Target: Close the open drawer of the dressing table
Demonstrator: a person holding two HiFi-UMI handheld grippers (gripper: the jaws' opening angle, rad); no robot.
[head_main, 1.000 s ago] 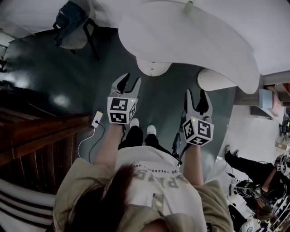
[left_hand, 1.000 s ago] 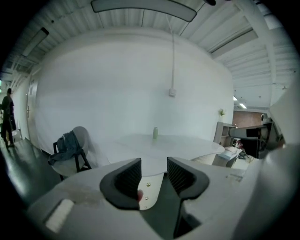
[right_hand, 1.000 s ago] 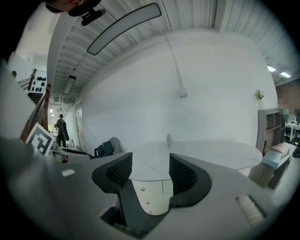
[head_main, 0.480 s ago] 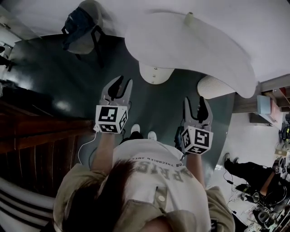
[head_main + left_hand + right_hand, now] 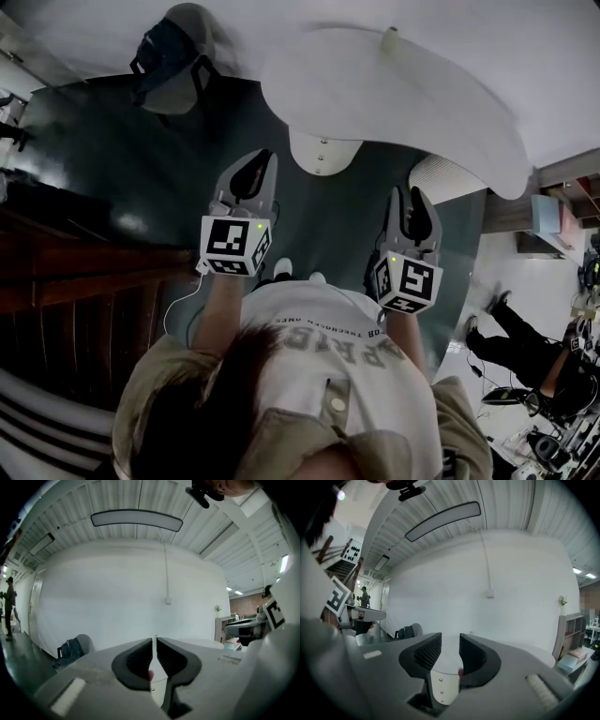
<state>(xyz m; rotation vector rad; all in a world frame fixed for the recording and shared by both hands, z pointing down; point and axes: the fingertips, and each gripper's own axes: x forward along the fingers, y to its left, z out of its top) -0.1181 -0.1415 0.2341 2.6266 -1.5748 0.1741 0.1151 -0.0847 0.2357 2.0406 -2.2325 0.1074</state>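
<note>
Both grippers have come up in front of the person, jaws just closing; the left gripper (image 5: 262, 161) shows only a thin slit, nothing in it; the right gripper (image 5: 406, 195) stands about half apart, empty; the white tabletop (image 5: 403, 84) lies beyond and below both jaws, no open drawer visible, so closing it looks unstarted; the shirt (image 5: 328, 366) print is upside down, unreadable

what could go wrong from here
1. A white cable trails across the floor by the person's shoes: a trip hazard when stepping forward.
2. No open drawer shows under the white table. The left claw and right claw, both empty with jaws just closing, might bump its edge.
</note>
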